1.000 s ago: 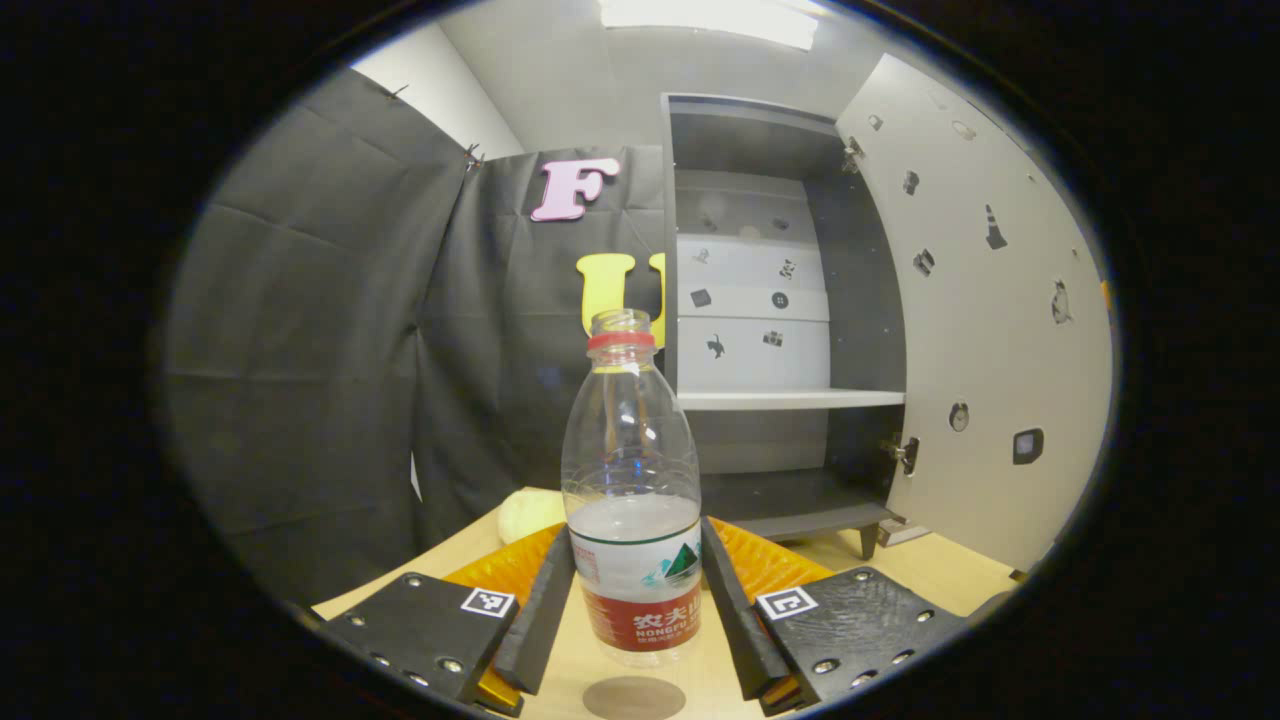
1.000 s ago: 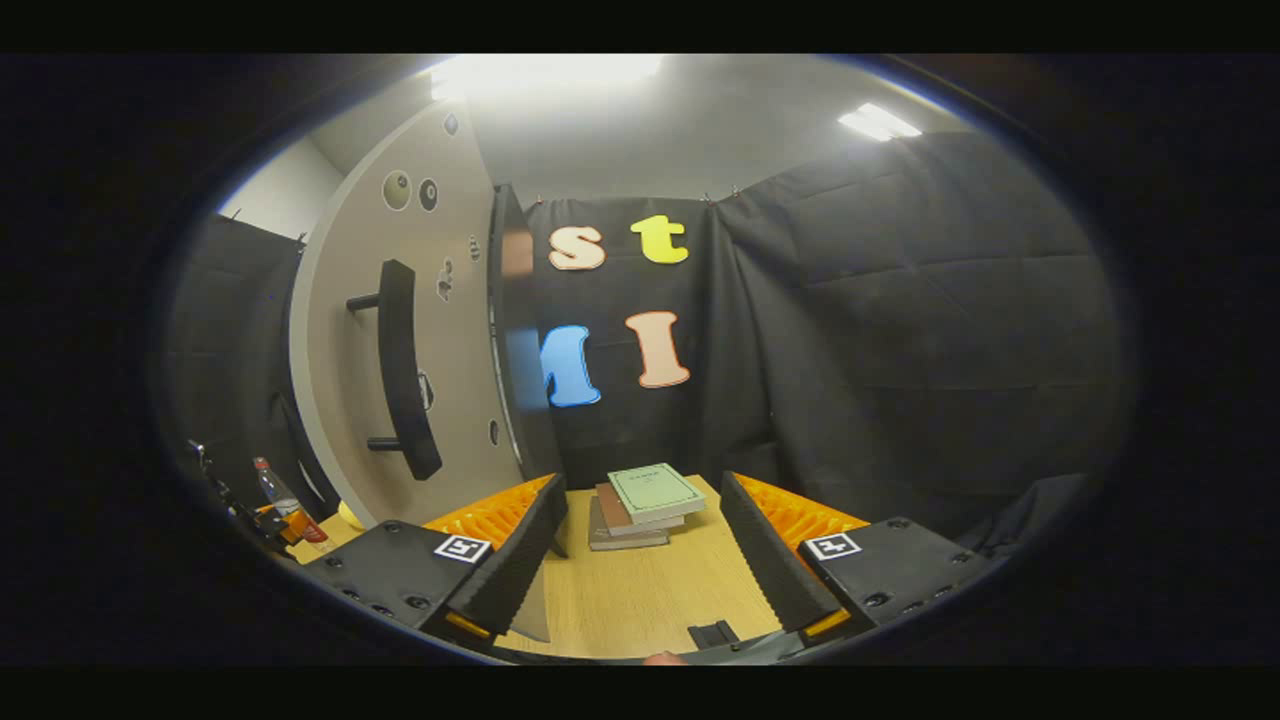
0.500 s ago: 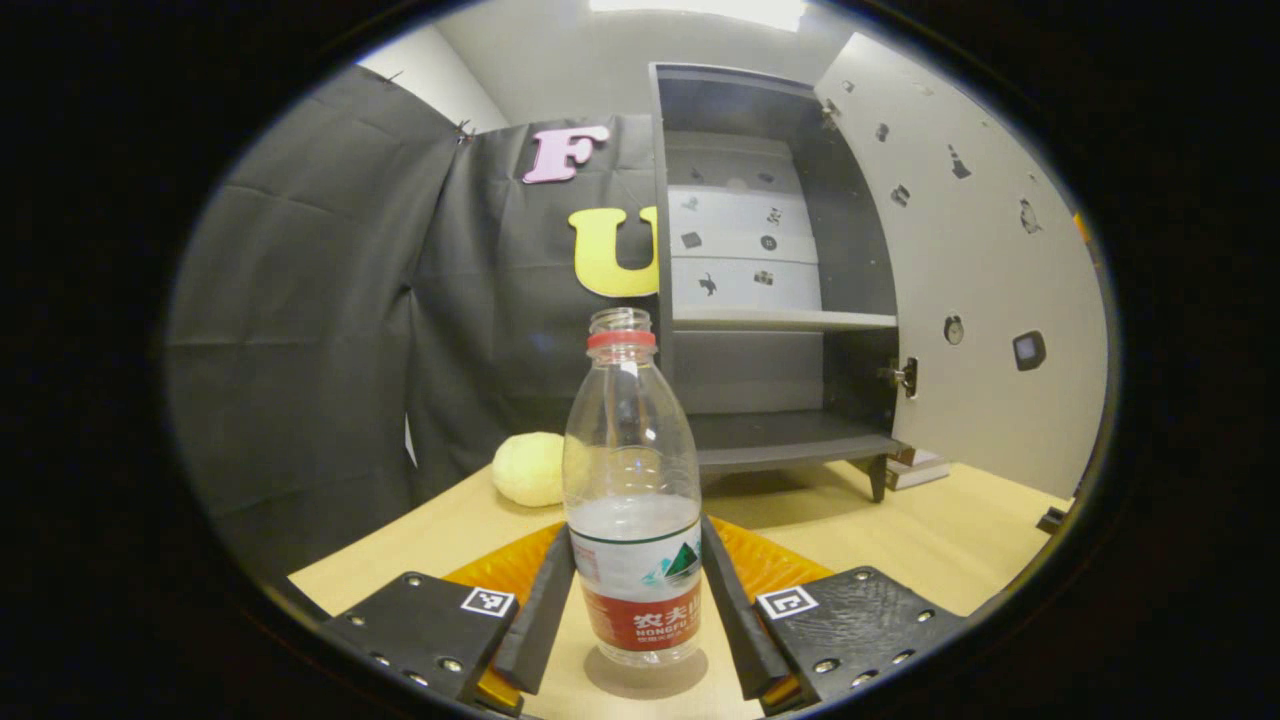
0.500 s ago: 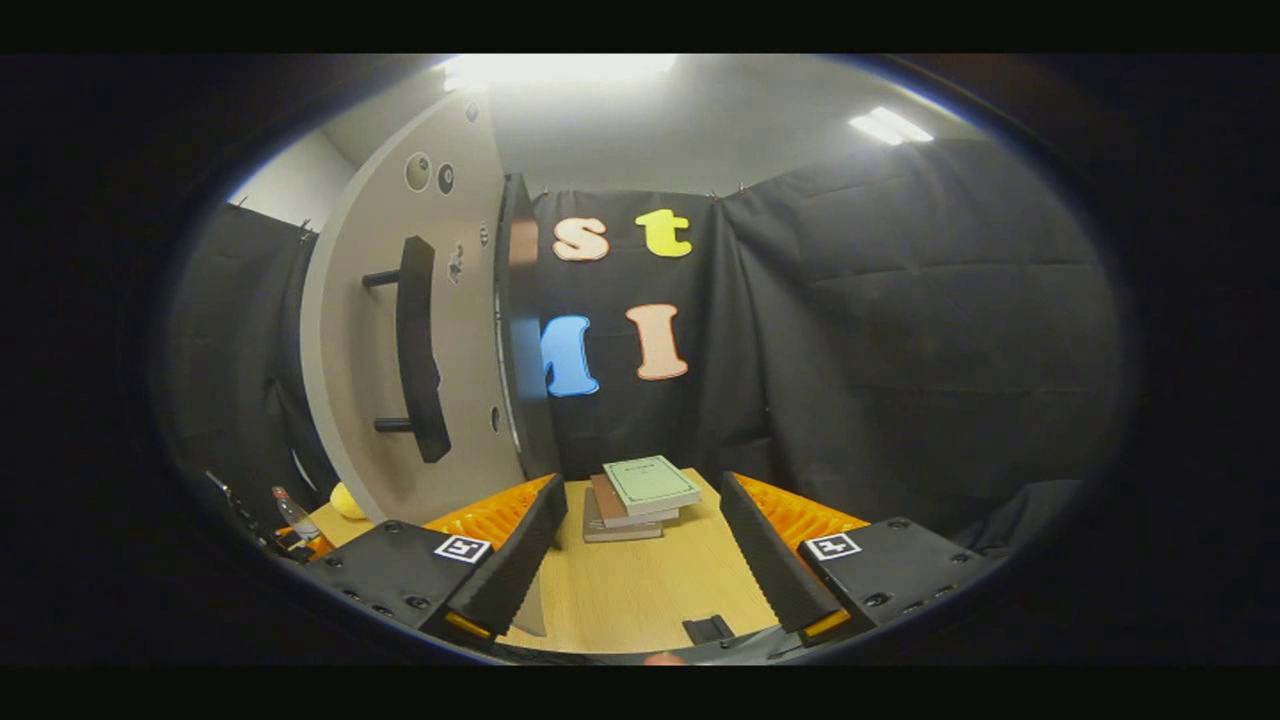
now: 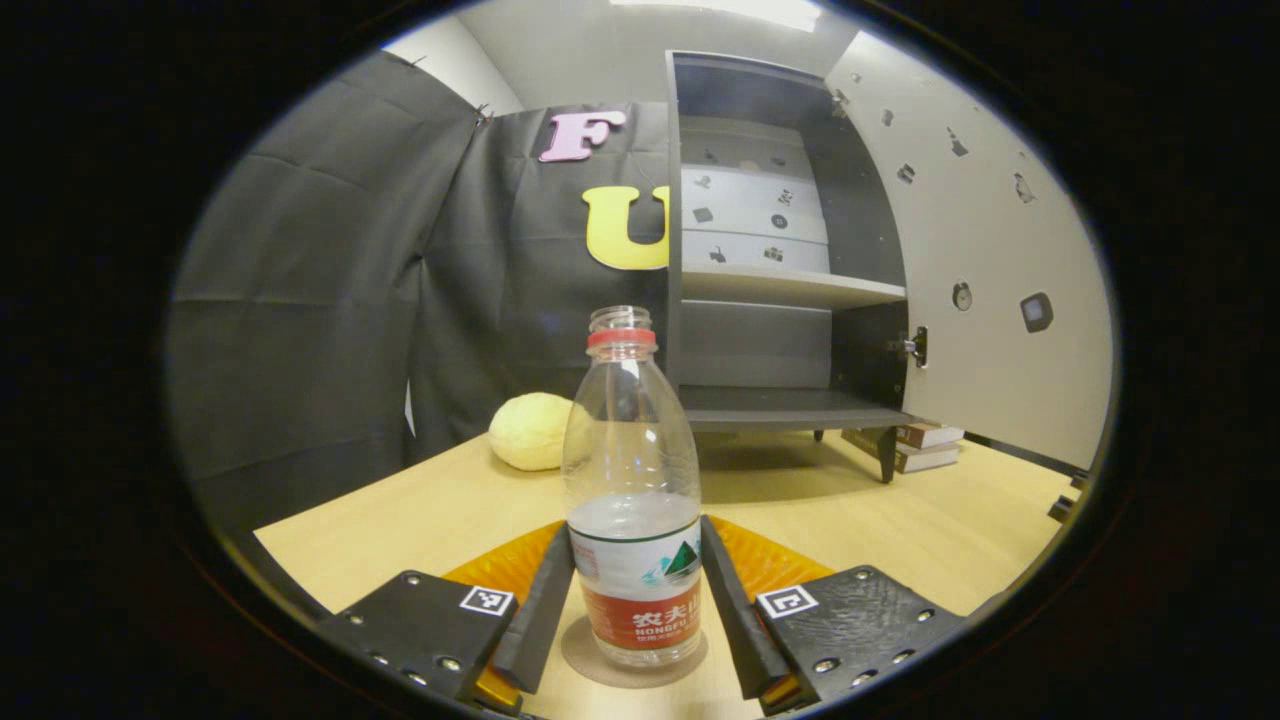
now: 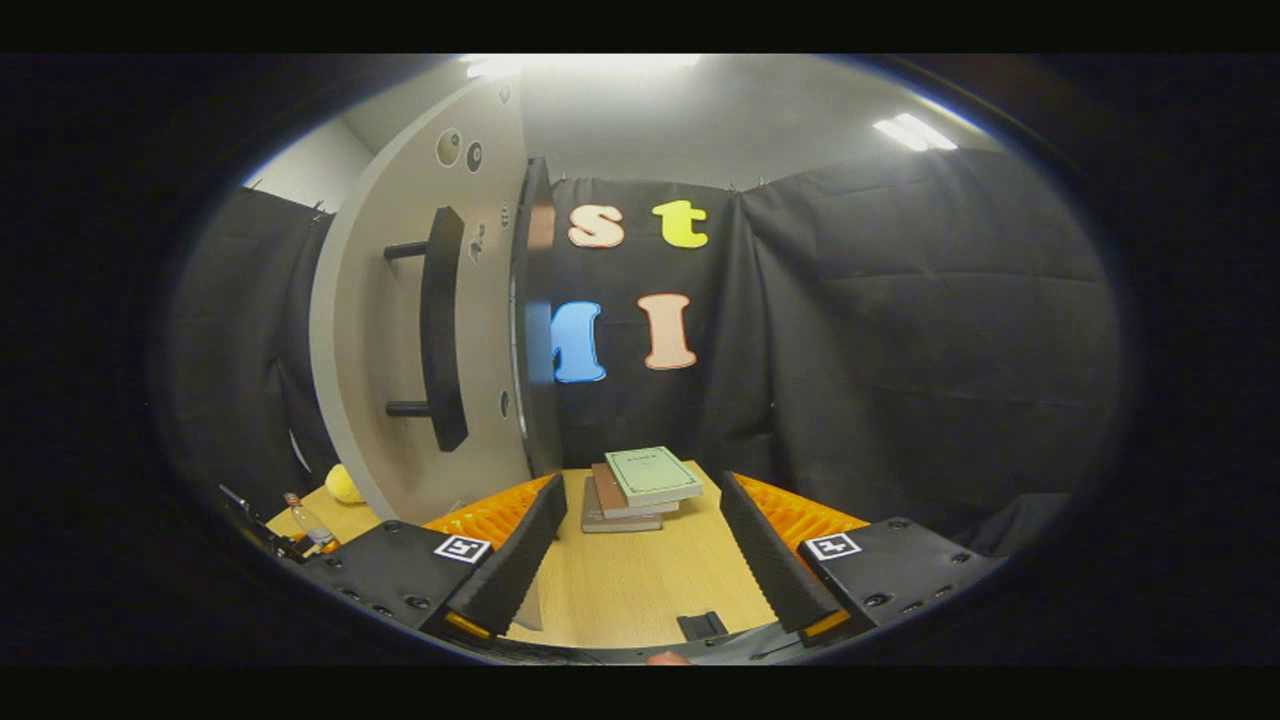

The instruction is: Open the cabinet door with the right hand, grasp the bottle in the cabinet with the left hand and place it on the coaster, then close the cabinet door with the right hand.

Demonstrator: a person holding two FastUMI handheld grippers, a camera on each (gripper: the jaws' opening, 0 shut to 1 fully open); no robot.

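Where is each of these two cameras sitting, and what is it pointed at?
Left gripper view: rides the left gripper, facing the bottle on the coaster and the open cabinet; its own fingers show.
Right gripper view: rides the right gripper, facing the cabinet door and its handle; own fingers show.
Shared: door, books, table.

Booth was fairly bright, lit by white ceiling light panels (image 6: 910,132) w/ glare at top of both views. The open grey cabinet (image 5: 790,410) threw a soft shadow on the light wooden tabletop (image 5: 930,520). Fisheye bent edges hard; right gripper view dimmer, softer.
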